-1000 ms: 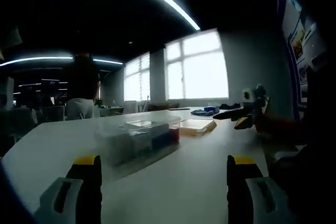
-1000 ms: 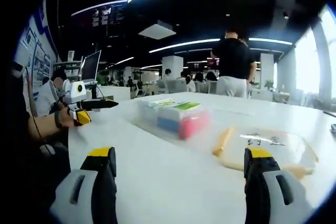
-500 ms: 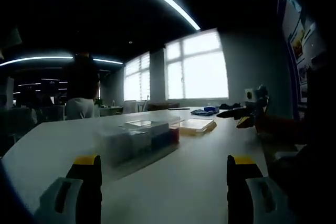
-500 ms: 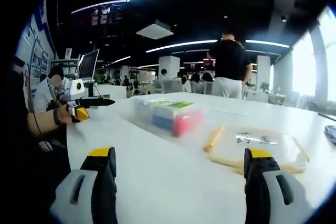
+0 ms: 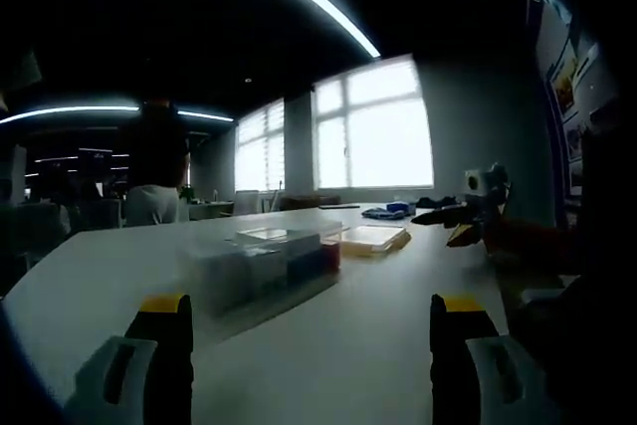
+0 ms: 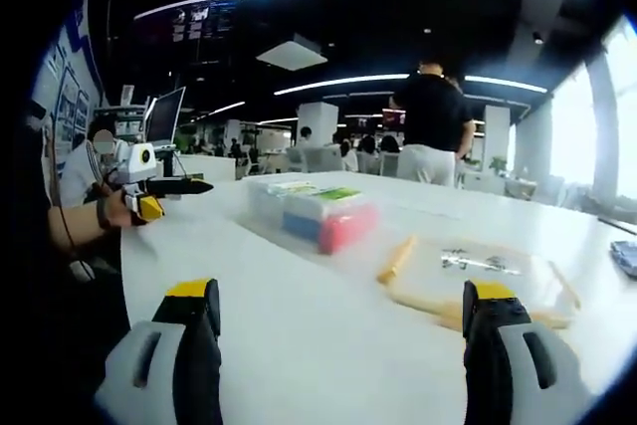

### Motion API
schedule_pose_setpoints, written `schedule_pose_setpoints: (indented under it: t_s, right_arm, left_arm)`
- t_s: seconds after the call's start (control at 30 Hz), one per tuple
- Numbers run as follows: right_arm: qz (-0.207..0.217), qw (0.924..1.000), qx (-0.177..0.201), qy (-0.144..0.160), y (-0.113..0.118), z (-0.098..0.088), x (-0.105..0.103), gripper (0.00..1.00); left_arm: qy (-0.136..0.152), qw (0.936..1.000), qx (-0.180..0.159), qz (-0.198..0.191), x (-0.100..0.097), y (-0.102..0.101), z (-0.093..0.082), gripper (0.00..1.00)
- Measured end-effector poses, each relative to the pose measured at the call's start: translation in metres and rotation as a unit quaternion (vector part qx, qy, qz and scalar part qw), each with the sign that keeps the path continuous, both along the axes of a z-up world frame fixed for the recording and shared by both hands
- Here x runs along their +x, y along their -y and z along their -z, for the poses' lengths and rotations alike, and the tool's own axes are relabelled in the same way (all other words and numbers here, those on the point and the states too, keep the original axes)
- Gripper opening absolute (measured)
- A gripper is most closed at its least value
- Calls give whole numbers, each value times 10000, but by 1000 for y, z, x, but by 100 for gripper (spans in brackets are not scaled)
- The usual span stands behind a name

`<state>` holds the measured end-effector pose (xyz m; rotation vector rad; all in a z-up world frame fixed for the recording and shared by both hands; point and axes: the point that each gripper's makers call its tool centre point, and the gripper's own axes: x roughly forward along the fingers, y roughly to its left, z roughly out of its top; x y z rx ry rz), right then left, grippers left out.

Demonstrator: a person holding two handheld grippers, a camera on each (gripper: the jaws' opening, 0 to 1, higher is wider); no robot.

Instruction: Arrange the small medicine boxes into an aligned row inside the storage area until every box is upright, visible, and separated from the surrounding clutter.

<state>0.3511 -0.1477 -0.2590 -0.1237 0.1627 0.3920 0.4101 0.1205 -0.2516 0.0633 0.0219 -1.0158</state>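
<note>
Both the left claw [image 5: 311, 345] and right claw [image 6: 340, 340] gape empty above the white table [image 6: 318, 335], short of the clear box [image 6: 314, 216]

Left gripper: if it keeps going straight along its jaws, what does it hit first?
Probably the clear storage box holding the medicine boxes, slightly left of centre. The left gripper is open, bare white table before it; depth uncertain.

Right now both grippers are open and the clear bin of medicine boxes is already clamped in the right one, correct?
Not clamped. In the right gripper view the right gripper is open and empty; the clear bin sits on the white table ahead, untouched. Left gripper is open too.
</note>
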Motion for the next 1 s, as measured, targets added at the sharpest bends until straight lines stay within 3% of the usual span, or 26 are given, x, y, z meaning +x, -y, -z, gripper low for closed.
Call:
schedule_pose_setpoints:
  t_s: [0.17, 0.27, 0.37, 0.4, 0.47, 0.63, 0.8, 1.0]
  right_arm:
    - [73, 9997, -237, -4, 3, 2, 5, 100]
    - [363, 9949, -937, -106, 18, 7, 16, 97]
    - [526, 9831, -1743, -180, 30, 12, 25, 83]
    - [539, 9749, -2148, -207, 33, 15, 31, 77]
    - [564, 9680, -2441, -145, 33, 15, 41, 75]
    - [522, 9687, -2415, -255, 24, 16, 66, 69]
    - [559, 9479, -3124, -284, 25, 12, 89, 53]
    - [570, 8992, -4328, -284, 28, 18, 100, 40]
  left_arm:
    - [0, 10000, 12, 0, 0, 0, 0, 99]
    - [0, 10000, 35, -5, 0, 0, 1, 99]
    - [-1, 10000, 42, -1, 0, 0, 1, 99]
    - [-2, 10000, 49, 0, 1, 0, 2, 99]
    - [-4, 10000, 54, 3, 0, 0, 2, 99]
    - [-6, 10000, 92, -10, 1, 0, 3, 99]
    - [-4, 9999, 115, -11, 2, 0, 4, 99]
    - [-4, 9999, 113, -13, 3, -1, 4, 99]
